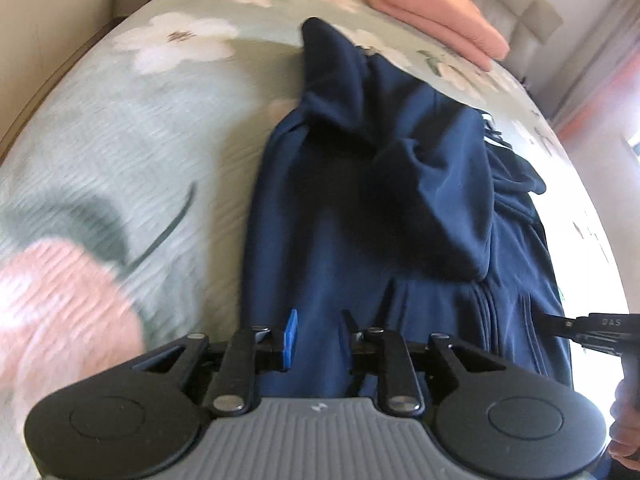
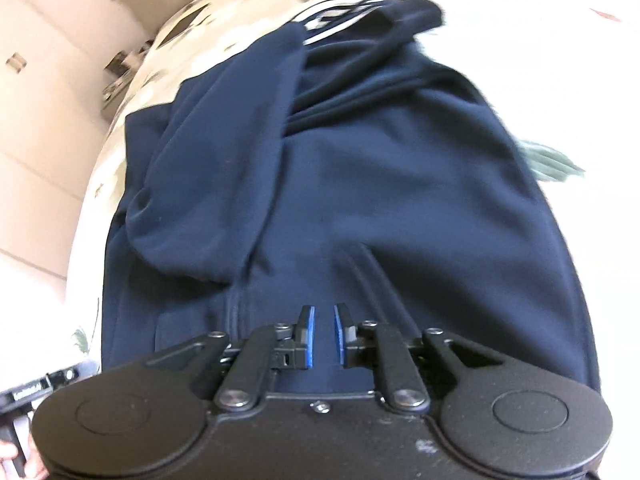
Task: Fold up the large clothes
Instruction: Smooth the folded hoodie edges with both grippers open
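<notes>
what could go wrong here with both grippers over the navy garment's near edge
1. The left gripper and right gripper are open over the navy garment; closing may catch one layer only.
2. The sleeve lies loosely bunched on top and could slide off when lifted.
3. The pink folded cloth sits beyond; a big fold might bump it.

Navy garment (image 1: 360, 208) lying lengthwise on floral bedspread (image 1: 120, 152), sleeve folded across top, white stripes at far end
</notes>
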Demonstrator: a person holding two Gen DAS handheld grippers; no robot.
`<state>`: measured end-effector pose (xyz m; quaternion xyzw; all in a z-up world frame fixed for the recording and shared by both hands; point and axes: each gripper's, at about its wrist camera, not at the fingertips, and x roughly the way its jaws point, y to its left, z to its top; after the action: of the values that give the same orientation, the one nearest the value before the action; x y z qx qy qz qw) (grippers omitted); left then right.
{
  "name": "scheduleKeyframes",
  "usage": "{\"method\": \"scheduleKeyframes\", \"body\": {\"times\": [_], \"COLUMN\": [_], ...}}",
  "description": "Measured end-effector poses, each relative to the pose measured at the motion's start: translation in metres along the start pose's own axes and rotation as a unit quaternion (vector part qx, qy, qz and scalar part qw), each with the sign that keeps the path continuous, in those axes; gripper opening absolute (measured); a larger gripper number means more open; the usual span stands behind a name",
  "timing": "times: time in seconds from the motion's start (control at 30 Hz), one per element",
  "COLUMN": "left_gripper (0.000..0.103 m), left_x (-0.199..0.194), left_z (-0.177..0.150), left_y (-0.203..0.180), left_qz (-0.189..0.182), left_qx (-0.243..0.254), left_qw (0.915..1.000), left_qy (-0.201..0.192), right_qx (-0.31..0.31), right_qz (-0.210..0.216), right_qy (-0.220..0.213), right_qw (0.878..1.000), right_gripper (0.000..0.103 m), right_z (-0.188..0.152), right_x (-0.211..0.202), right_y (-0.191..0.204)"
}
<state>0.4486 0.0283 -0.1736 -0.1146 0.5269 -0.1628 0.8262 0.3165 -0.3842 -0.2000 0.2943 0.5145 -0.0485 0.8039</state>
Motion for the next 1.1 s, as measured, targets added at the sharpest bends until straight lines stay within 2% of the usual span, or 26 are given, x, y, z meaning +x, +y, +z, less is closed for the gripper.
{"method": "scheduleKeyframes", "body": {"times": [0.07,0.13,0.17,0.2,0.23,0.27,0.3,0.43,0.63,0.77,0.9,1.1], "left_gripper": [0.032,0.032,0.033,0.037,0.041,0.052,0.058,0.058,0.058,0.056,0.06,0.06], "left_x": [-0.006,-0.012,-0.015,-0.017,-0.019,-0.019,-0.02,-0.023,-0.02,-0.012,-0.014,-0.014], "left_z": [-0.008,-0.015,-0.018,-0.021,-0.025,-0.028,-0.032,-0.052,-0.085,-0.104,-0.114,-0.117], "left_y": [0.001,0.006,0.007,0.007,0.007,0.006,0.008,0.013,0.014,0.019,0.024,0.03], "left_qz": [0.006,0.005,0.003,0.001,0.003,0.009,0.016,0.02,0.017,0.007,0.0,-0.01], "left_qx": [-0.004,-0.009,-0.011,-0.01,-0.008,-0.008,-0.009,-0.017,-0.022,-0.049,-0.076,-0.104], "left_qw": [0.9999,0.9998,0.9997,0.9996,0.9996,0.9993,0.9989,0.997,0.9926,0.9874,0.9873,0.9841], "left_qy": [0.009,0.018,0.022,0.025,0.029,0.035,0.042,0.073,0.118,0.151,0.139,0.144], "right_qx": [0.006,0.009,0.009,0.007,0.005,0.001,-0.004,-0.015,0.005,0.044,0.077,0.068], "right_qz": [-0.019,-0.035,-0.044,-0.054,-0.067,-0.084,-0.1,-0.148,-0.18,-0.16,-0.143,-0.125], "right_qy": [0.002,0.002,0.001,0.0,-0.001,-0.001,-0.001,0.019,0.052,0.058,0.068,0.072], "right_qw": [1.0,0.999,0.999,0.999,0.998,0.996,0.995,0.989,0.982,0.984,0.984,0.987], "right_gripper": [0.028,0.041,0.044,0.053,0.07,0.08,0.085,0.086,0.086,0.086,0.086,0.086], "right_z": [-0.005,-0.009,-0.012,-0.016,-0.017,-0.021,-0.024,-0.042,-0.07,-0.081,-0.085,-0.094], "right_x": [-0.011,-0.019,-0.025,-0.031,-0.032,-0.037,-0.04,-0.049,-0.056,-0.057,-0.052,-0.051], "right_y": [-0.007,-0.015,-0.019,-0.025,-0.026,-0.03,-0.034,-0.055,-0.094,-0.117,-0.131,-0.129]}}
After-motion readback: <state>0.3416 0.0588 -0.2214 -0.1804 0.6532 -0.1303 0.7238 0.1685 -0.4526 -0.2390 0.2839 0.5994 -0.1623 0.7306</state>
